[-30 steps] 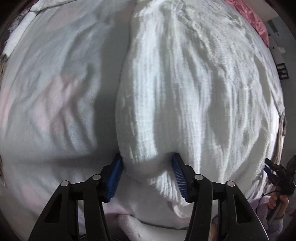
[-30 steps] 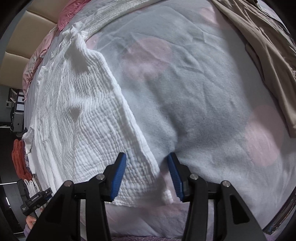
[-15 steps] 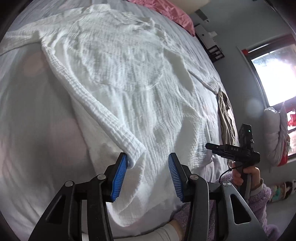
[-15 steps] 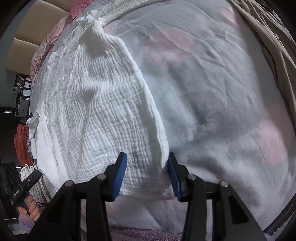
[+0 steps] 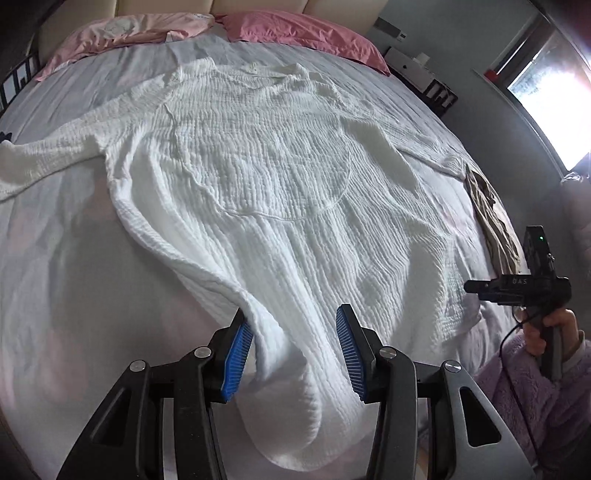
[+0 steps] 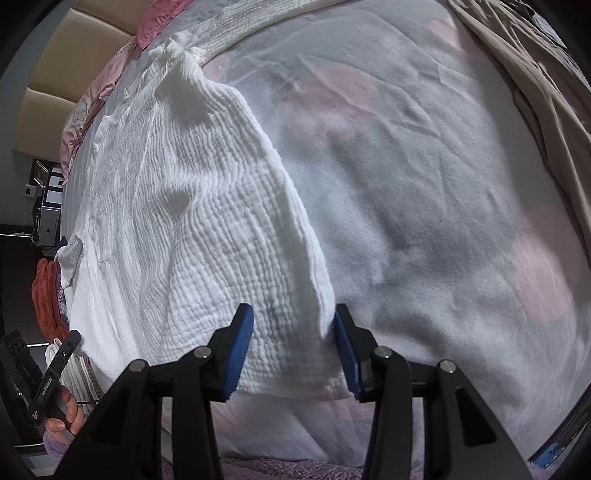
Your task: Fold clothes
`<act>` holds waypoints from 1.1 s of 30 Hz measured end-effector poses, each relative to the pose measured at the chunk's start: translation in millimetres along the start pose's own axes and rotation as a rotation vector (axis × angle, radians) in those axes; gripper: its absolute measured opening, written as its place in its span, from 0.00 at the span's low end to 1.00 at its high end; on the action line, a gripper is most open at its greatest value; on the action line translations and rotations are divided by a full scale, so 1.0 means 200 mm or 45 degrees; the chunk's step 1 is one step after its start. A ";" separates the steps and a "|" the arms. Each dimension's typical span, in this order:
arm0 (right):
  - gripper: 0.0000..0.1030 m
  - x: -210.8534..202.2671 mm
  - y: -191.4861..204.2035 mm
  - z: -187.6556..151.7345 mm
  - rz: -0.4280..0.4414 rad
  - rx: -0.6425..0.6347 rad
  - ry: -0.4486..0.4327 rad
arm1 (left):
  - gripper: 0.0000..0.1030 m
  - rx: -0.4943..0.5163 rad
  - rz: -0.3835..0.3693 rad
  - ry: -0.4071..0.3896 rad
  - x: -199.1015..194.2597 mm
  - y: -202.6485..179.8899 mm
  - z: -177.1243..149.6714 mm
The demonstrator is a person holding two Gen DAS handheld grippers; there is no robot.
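Note:
A white crinkled long-sleeved shirt (image 5: 280,177) lies spread flat on the bed, collar toward the pillows and sleeves out to both sides. My left gripper (image 5: 291,317) is open at the shirt's near left hem, and a raised fold of the hem lies between its blue pads (image 5: 236,350). In the right wrist view, my right gripper (image 6: 293,312) is open over the shirt's (image 6: 192,236) other bottom corner, with the side edge close to the right pad (image 6: 349,358). Each gripper also shows in the other's view: the right gripper (image 5: 532,288) and the left gripper (image 6: 48,384), both hand-held.
The bed sheet (image 5: 66,280) is pale grey with faint pink patches. Pink pillows (image 5: 295,33) line the headboard. A beige garment (image 6: 546,81) lies along the bed's right edge, also visible as a beige garment (image 5: 495,225). A lilac fleece sleeve (image 5: 532,398) is at lower right.
The left wrist view has pulled back from close over the fabric, so the whole shirt shows. The right gripper has shifted so the hem corner sits between its pads.

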State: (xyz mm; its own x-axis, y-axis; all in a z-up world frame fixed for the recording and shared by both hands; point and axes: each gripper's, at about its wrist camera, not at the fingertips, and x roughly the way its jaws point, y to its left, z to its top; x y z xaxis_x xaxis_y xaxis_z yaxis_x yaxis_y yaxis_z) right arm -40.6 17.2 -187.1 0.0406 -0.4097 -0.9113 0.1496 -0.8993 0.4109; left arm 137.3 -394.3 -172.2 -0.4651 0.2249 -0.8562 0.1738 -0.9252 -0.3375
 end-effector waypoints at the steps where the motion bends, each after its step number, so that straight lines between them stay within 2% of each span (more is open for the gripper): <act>1: 0.42 0.00 0.00 0.00 -0.001 0.000 0.001 | 0.46 0.012 -0.011 0.019 0.01 0.00 -0.01; 4: 0.42 -0.01 -0.01 0.00 -0.004 0.002 0.005 | 0.46 0.077 -0.041 0.120 0.10 -0.07 -0.02; 8: 0.42 -0.03 -0.02 -0.01 -0.003 0.005 0.008 | 0.46 0.202 -0.116 0.193 0.15 -0.19 -0.04; 10: 0.42 -0.04 -0.03 -0.01 0.002 0.008 0.008 | 0.46 0.260 -0.119 0.218 0.16 -0.23 -0.07; 15: 0.42 -0.07 -0.06 -0.02 0.025 0.015 0.029 | 0.46 0.246 -0.025 0.249 0.14 -0.15 -0.11; 17: 0.42 -0.10 -0.08 -0.02 0.030 0.024 0.054 | 0.46 0.225 0.068 0.274 0.13 -0.09 -0.14; 19: 0.42 -0.11 -0.11 -0.03 0.010 0.032 0.084 | 0.46 0.179 0.152 0.310 0.14 -0.03 -0.16; 23: 0.42 -0.13 -0.10 -0.05 -0.055 -0.001 0.115 | 0.46 0.093 0.208 0.349 0.15 0.08 -0.20; 25: 0.35 -0.14 -0.07 -0.07 -0.116 -0.059 0.120 | 0.44 0.089 0.267 0.376 0.16 0.10 -0.20; 26: 0.24 -0.14 -0.05 -0.07 -0.147 -0.086 0.115 | 0.38 0.101 0.294 0.379 0.16 0.09 -0.21; 27: 0.19 -0.15 -0.04 -0.08 -0.162 -0.105 0.109 | 0.28 0.114 0.320 0.381 0.17 0.09 -0.21; 29: 0.10 -0.19 -0.02 -0.09 -0.135 -0.110 0.097 | 0.24 0.168 0.337 0.358 0.13 0.04 -0.20; 30: 0.09 -0.21 0.00 -0.09 -0.125 -0.108 0.089 | 0.17 0.200 0.342 0.350 0.11 0.02 -0.19; 33: 0.06 -0.34 -0.01 -0.11 -0.109 -0.111 0.034 | 0.15 0.269 0.348 0.336 0.01 -0.05 -0.18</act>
State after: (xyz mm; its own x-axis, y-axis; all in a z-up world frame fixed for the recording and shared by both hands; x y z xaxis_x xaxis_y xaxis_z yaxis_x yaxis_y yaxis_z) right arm -22.5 49.8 -125.7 0.0504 -0.3269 -0.9437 0.2389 -0.9135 0.3292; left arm 166.4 -374.0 -184.4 -0.1843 0.0078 -0.9828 0.0654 -0.9977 -0.0202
